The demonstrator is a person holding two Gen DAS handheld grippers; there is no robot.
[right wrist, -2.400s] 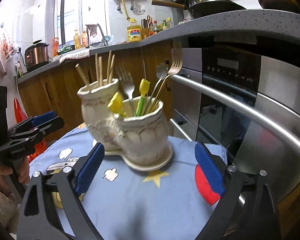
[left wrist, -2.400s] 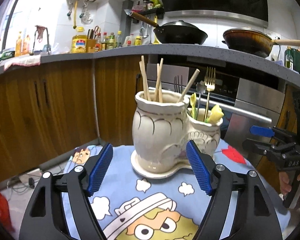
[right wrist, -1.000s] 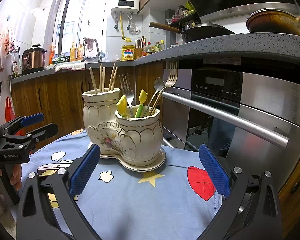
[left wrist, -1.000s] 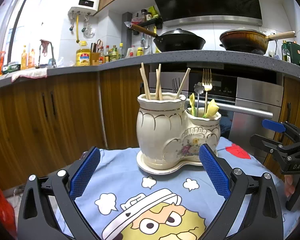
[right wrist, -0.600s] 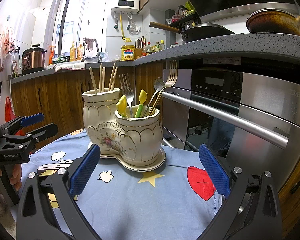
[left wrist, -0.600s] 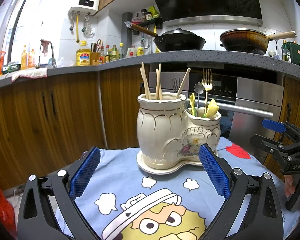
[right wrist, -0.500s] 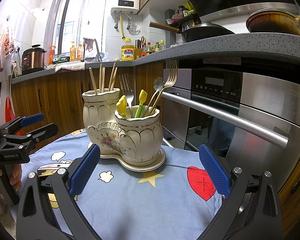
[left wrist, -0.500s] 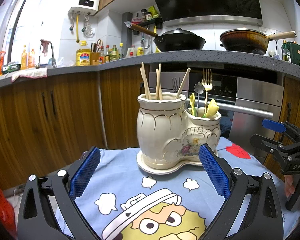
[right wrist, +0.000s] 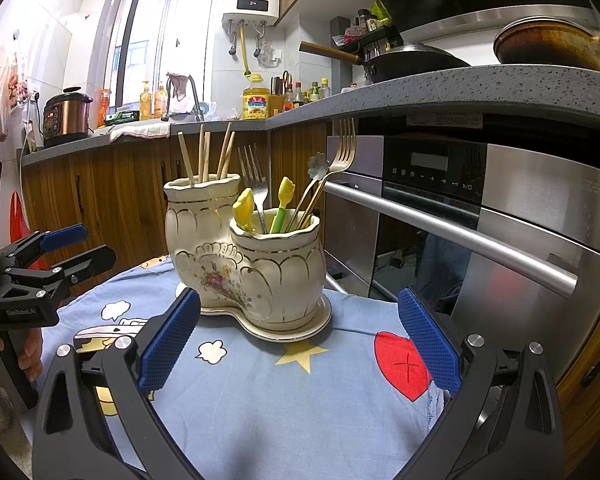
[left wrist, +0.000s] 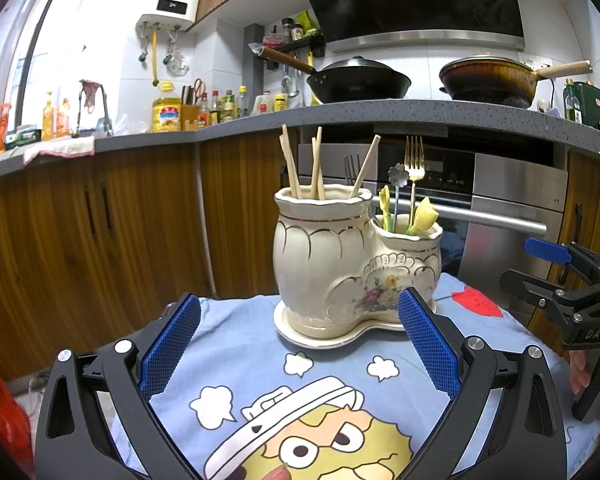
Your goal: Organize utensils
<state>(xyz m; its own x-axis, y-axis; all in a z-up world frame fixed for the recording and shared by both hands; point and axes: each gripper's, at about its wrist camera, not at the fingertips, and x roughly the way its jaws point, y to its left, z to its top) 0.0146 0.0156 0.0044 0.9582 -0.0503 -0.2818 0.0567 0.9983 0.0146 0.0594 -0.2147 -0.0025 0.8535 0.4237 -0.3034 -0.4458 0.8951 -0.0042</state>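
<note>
A cream ceramic holder (left wrist: 352, 264) with two joined pots on a shared saucer stands at the centre of both views, on a small surface covered with a blue cartoon cloth (left wrist: 324, 396). In the left wrist view the taller pot is on the left and carries the wooden chopsticks (left wrist: 316, 164); the lower pot on its right carries a gold fork (left wrist: 414, 160), a flower-topped spoon (left wrist: 397, 174) and yellow-green handled pieces. A silver fork (right wrist: 256, 176) rises behind the joint of the pots in the right wrist view.

The left gripper (left wrist: 299, 340) sits at the bottom of its frame with fingers (left wrist: 170, 348) spread wide, holding nothing; the saucer lies just beyond the fingertips, closer to the right one. The right gripper (right wrist: 299, 336) is likewise wide and empty, its left fingertip just beside the saucer rim, its right fingertip over a red heart patch (right wrist: 404, 364) near the cloth's right edge.

Bare cloth lies between each pair of fingers in the lower half of both frames. In the right wrist view the cloth edge drops off at lower right, close to the steel oven (right wrist: 500, 220) and its bar handle. Wooden cabinets (left wrist: 100, 232) fill the left of the left wrist view behind the cloth's far edge, and the kitchen counter (left wrist: 420, 110) with two pans runs across the upper frame.
</note>
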